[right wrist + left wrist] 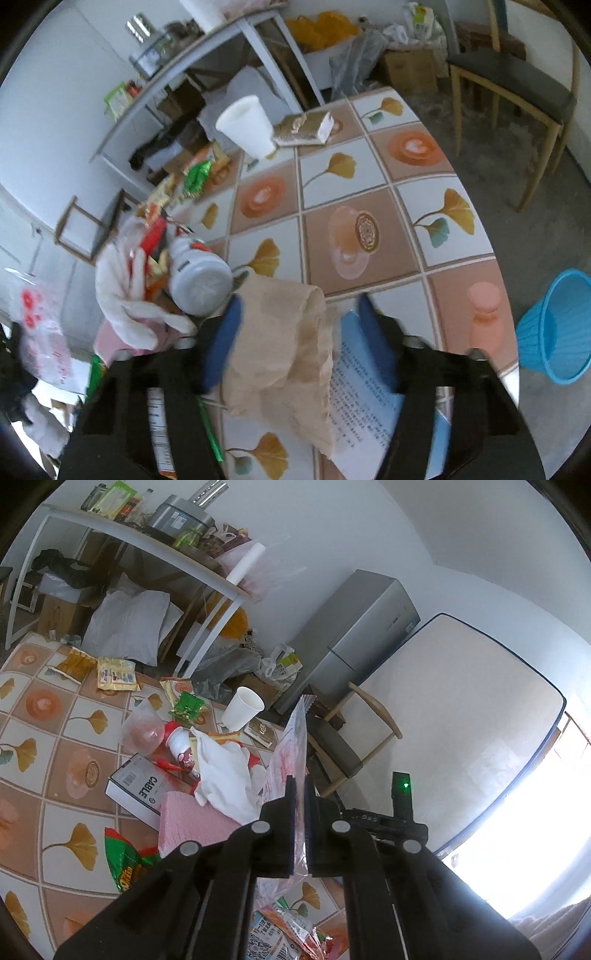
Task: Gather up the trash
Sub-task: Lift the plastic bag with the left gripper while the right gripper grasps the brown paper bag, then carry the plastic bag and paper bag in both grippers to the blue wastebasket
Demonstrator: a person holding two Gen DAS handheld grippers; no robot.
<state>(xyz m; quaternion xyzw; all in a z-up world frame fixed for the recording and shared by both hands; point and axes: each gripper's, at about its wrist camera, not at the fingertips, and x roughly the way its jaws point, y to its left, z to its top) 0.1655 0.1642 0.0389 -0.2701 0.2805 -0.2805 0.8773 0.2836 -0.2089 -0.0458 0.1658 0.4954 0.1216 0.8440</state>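
Note:
My left gripper (pixel 301 794) is shut on a clear plastic bag (pixel 291 746) with red print, held up above the table; the bag also shows at the left in the right wrist view (pixel 37 332). My right gripper (pixel 299 306) is open, its blue-padded fingers (pixel 225 332) on either side of a crumpled brown paper (pixel 288 347) lying on the table. Trash lies around: a white paper cup (pixel 243 707), a white bottle (pixel 201 280), a white glove (pixel 225 775), a green snack bag (pixel 123 860), a box marked CABLE (pixel 140 790).
The round table (pixel 369 184) has a tiled leaf-pattern cloth. A blue waste basket (pixel 554 328) stands on the floor at its right. A printed sheet (pixel 369 387) lies under the right gripper. A wooden chair (pixel 509 92), a grey fridge (pixel 351 638) and a cluttered shelf table (pixel 147 542) stand beyond.

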